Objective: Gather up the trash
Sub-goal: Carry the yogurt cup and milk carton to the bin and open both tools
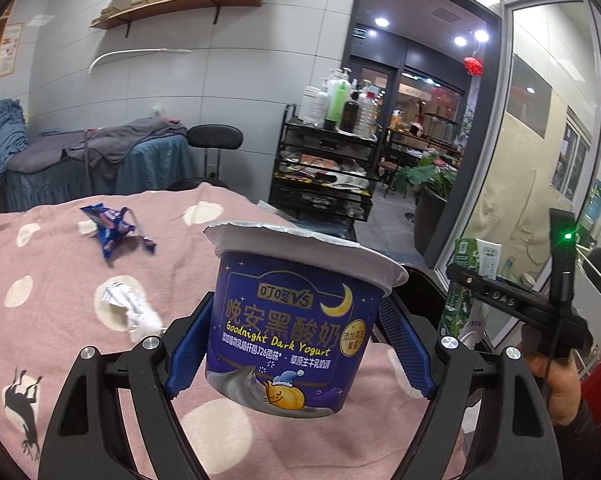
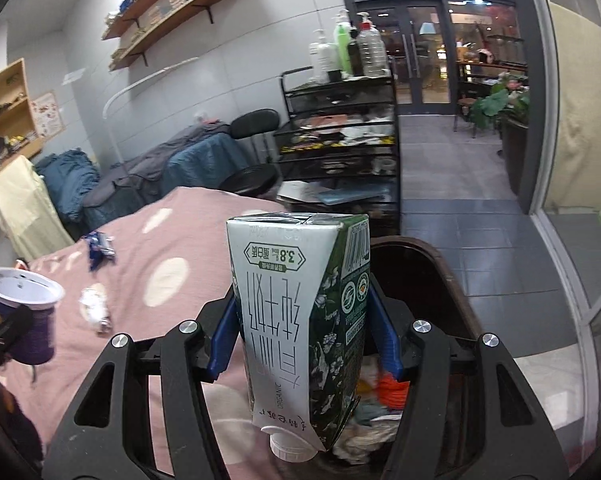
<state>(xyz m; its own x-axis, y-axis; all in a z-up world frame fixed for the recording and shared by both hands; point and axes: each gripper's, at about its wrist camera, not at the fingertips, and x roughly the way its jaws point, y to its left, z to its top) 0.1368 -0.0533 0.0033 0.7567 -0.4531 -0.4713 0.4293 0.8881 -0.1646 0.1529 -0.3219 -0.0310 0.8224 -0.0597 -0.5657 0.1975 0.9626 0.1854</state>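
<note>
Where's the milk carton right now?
Upside down in the right gripper, the milk carton hangs over the bin beside the pink bedspread.

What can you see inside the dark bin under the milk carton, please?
Inside the bin, crumpled pale paper and something orange show beside the milk carton. The carton and right gripper cover the rest.

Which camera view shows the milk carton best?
The right wrist view: the milk carton fills the centre, upside down with its cap at the bottom, clamped by the right gripper. The left wrist view shows only part of it at the right edge, behind the other gripper's frame.
</note>
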